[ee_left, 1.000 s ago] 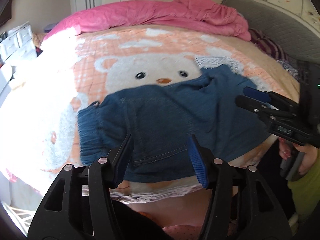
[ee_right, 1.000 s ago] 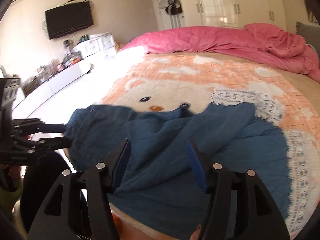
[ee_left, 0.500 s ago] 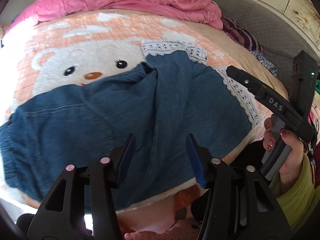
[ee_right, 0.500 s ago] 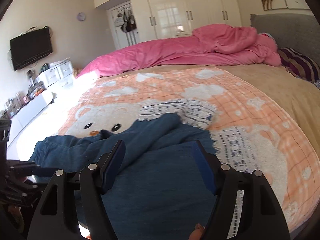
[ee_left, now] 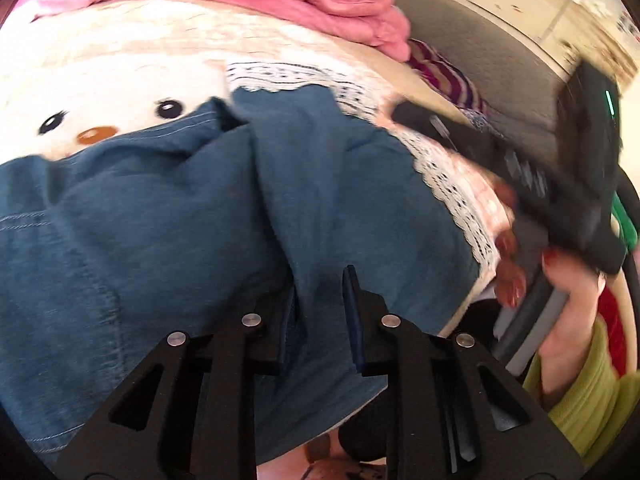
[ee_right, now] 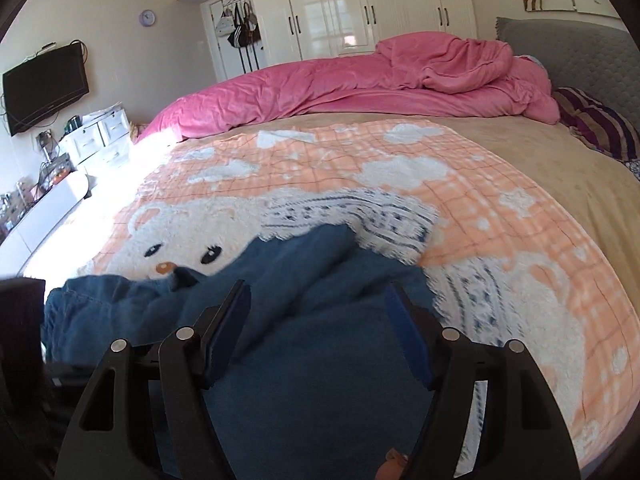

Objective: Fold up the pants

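Note:
Blue denim pants (ee_left: 168, 216) lie rumpled across the near edge of the bed on the orange bear blanket (ee_left: 120, 80). My left gripper (ee_left: 318, 292) is low over the pants with its jaws narrowed around a fold of the denim. In the right wrist view the pants (ee_right: 312, 360) fill the foreground. My right gripper (ee_right: 318, 312) is open just above them. The right gripper also shows, blurred, at the right edge of the left wrist view (ee_left: 520, 176), held in a hand.
A pink duvet (ee_right: 360, 84) is bunched along the far side of the bed. A grey headboard (ee_right: 572, 56) and a striped pillow (ee_right: 596, 120) are at the right. White drawers (ee_right: 96, 136) and a wall TV (ee_right: 44, 88) stand at the left.
My left gripper has moved down onto the pants and its jaws have narrowed around a fold. My right gripper has moved lower and closer to the denim, still open.

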The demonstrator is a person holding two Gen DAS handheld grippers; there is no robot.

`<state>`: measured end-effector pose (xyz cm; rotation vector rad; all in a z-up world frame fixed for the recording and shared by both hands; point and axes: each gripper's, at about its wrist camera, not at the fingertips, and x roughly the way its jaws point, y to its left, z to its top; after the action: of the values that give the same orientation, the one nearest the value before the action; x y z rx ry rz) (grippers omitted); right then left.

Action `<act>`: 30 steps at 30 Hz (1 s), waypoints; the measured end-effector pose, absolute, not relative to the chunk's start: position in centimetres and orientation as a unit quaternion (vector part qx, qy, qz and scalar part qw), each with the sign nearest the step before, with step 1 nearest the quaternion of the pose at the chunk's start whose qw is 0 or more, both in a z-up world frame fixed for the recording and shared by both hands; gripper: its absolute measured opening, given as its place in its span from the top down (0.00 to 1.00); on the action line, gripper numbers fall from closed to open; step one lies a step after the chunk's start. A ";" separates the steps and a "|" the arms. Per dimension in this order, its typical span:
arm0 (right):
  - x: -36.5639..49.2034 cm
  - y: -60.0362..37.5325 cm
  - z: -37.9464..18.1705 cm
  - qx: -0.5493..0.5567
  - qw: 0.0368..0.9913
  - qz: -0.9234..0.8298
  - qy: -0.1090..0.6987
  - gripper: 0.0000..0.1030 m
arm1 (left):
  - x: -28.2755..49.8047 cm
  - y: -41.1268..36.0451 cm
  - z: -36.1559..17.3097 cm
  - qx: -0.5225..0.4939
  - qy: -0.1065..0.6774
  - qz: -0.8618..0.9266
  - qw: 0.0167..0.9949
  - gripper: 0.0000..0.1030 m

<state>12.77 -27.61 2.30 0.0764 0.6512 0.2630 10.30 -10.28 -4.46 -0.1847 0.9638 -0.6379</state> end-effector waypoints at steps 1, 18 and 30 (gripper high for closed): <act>13.9 -26.6 2.7 0.027 0.933 0.139 0.330 0.34 | 10.2 -10.4 -4.5 -0.088 0.452 -0.306 0.833 0.86; 29.6 -15.7 -3.4 -0.126 0.868 0.077 0.475 0.48 | 9.8 -9.3 -4.8 -0.109 0.448 -0.318 0.828 0.87; 22.4 -28.8 3.3 0.079 0.910 0.077 0.399 0.91 | 9.9 -8.3 -4.7 -0.095 0.435 -0.296 0.845 0.86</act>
<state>22.37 -28.76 3.28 0.1628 0.8226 0.1578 9.90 -8.31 -4.69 -0.1998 0.9189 -0.6240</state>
